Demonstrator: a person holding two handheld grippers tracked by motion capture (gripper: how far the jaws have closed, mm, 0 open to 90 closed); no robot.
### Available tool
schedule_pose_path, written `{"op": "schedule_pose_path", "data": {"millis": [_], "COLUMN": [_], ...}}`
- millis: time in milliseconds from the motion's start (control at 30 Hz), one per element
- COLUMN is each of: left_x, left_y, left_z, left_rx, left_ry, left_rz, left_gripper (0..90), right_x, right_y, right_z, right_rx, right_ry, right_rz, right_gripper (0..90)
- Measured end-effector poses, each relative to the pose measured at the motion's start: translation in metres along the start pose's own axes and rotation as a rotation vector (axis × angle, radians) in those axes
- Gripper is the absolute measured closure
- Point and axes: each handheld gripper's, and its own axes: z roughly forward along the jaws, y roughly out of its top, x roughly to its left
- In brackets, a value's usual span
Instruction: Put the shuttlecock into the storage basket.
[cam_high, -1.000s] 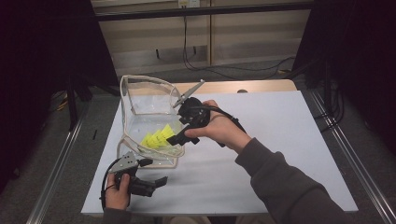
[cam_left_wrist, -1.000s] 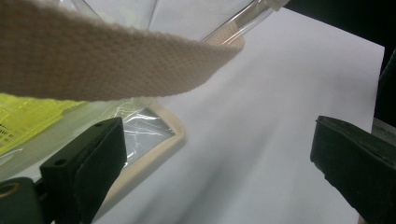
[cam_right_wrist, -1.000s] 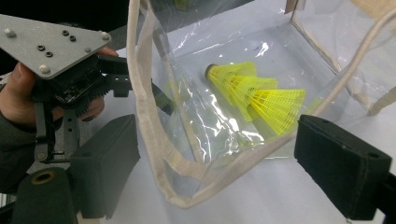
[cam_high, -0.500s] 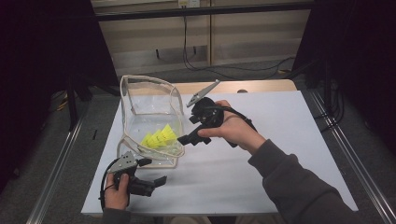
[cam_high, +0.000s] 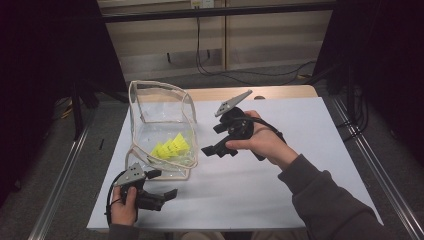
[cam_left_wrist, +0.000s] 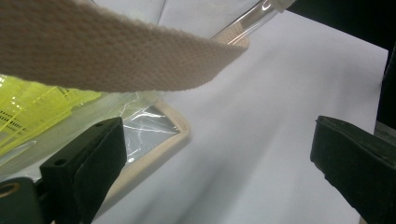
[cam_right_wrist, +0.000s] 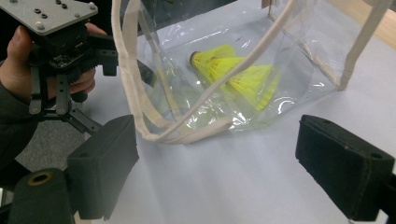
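A clear plastic bag (cam_high: 162, 125) with cream fabric trim stands on a pale worktop (cam_high: 280, 190), toward its left side. Inside the bag, low against its floor, lie yellow shuttlecocks (cam_high: 172, 147); in the right gripper view they (cam_right_wrist: 238, 72) rest on their sides, cork ends pointing left.

The right hand-held gripper (cam_high: 210, 150) hovers just beside the bag's right side, pointing toward it. Its jaws are spread wide with nothing between them; in its own view (cam_right_wrist: 233, 172) bare worktop lies between the black pads, and the bag's cream handle (cam_right_wrist: 140, 93) loops down just ahead.

The left hand-held gripper (cam_high: 167, 195) sits near the front left corner of the worktop, close to the bag's front edge. Its jaws are also spread apart and hold nothing; in its own view (cam_left_wrist: 219, 172) the bag's trimmed base corner (cam_left_wrist: 173, 135) lies just beyond the left pad, and a cream strap (cam_left_wrist: 116, 56) crosses overhead, very close to the camera.
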Motion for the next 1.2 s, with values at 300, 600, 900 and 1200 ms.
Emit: {"op": "schedule_pose_path", "data": {"millis": [300,600,900,1200], "left_x": [0.0,0.001,0.0,0.0], "left_y": [0.0,-0.001,-0.001,-0.001], "left_z": [0.001,0.0,0.002,0.003], "left_rx": [0.0,0.0,0.006,0.014], "left_ry": [-0.003,0.001,-0.005,-0.005], "left_rz": [0.001,-0.005,-0.002,0.004], "left_gripper": [3.7,3.7,3.7,3.7], "right_x": [-0.001,-0.002,-0.003,-0.006], "right_y": [-0.015,-0.024,-0.034,-0.043], "right_z": [-0.004,-0.005,-0.009,-0.014], "right_rx": [-0.017,-0.027,-0.029,-0.051], "right_ry": [0.009,-0.001,-0.014,-0.013], "right_rz": [0.008,0.001,0.001,0.008], "right_gripper": [12.3,12.3,12.2,12.2]}}
